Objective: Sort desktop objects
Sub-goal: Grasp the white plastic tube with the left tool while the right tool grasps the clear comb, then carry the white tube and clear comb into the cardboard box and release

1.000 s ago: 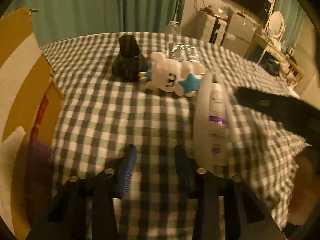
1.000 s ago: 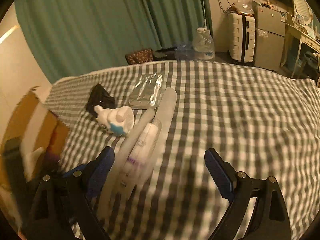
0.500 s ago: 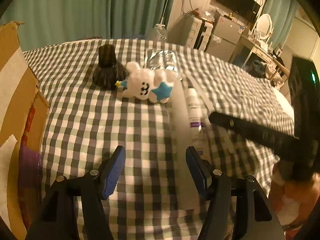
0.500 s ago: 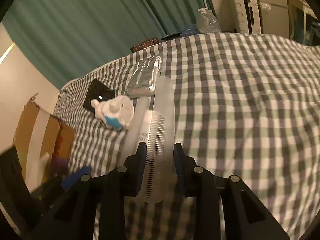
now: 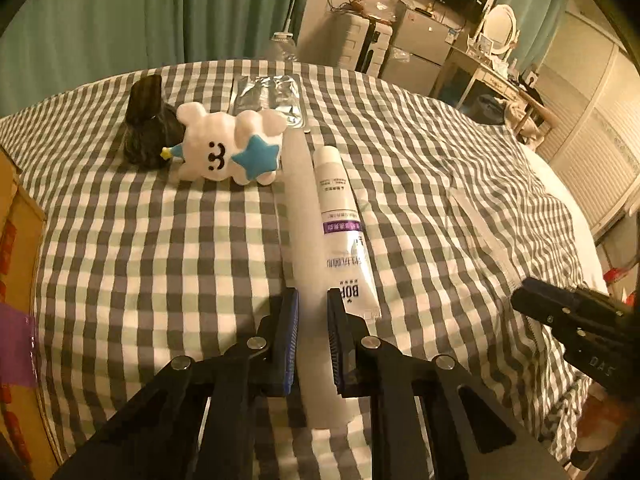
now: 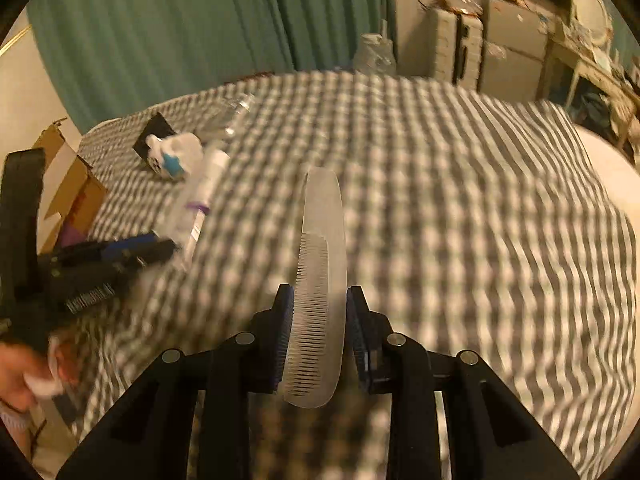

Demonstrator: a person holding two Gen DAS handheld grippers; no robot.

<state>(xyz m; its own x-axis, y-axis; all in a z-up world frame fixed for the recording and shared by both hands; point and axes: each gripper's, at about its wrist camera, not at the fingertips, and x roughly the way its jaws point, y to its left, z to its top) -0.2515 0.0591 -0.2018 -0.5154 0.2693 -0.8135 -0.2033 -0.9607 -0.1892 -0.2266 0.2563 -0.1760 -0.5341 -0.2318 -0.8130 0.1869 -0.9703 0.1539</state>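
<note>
Counts on the checked cloth

One comb (image 6: 320,280), clear. One tube (image 5: 342,216), white with a purple band, lying mid-cloth. One clear strip (image 5: 304,220), just left of the tube. One plush (image 5: 228,148), white with a blue star, far left. One black thing (image 5: 146,124), just behind the plush. One foil pack (image 5: 268,94), farthest back. One box (image 5: 16,240), cardboard, at the left edge. Two grippers: the left (image 5: 313,320) and the right (image 6: 320,320).
</note>
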